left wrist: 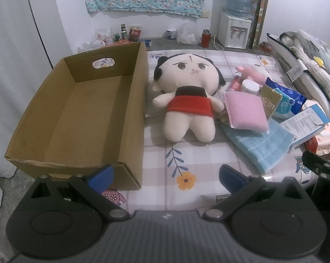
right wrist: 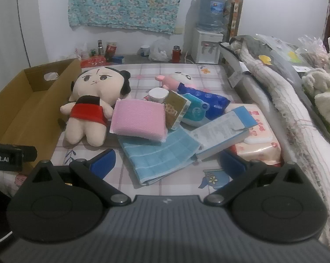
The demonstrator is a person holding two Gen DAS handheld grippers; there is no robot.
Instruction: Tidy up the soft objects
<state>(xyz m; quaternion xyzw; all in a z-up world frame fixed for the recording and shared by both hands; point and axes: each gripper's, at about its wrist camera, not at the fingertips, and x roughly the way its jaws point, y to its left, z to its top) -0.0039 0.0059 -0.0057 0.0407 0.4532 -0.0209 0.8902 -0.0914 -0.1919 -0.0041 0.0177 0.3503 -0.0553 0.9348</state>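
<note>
An empty cardboard box (left wrist: 55, 100) (right wrist: 9, 107) stands on the left of the bed. Beside it lies a cream plush doll in a red dress (left wrist: 187, 94) (right wrist: 92, 103). To its right sit a pink sponge pad (left wrist: 246, 111) (right wrist: 138, 120), a light blue towel (left wrist: 261, 144) (right wrist: 158, 155) and a small pink-and-white plush (left wrist: 254, 72) (right wrist: 176, 80). My left gripper (left wrist: 166, 178) is open near the box's front corner. My right gripper (right wrist: 168, 161) is open just in front of the towel. Neither holds anything.
Mixed in the pile are a white jar (right wrist: 157, 95), a gold box (right wrist: 176, 109), a blue wipes pack (right wrist: 202, 107), a blue-edged book (right wrist: 222, 131) and a tissue pack (right wrist: 259, 140). Folded bedding (right wrist: 285, 100) lines the right side. A water dispenser (left wrist: 235, 30) stands by the far wall.
</note>
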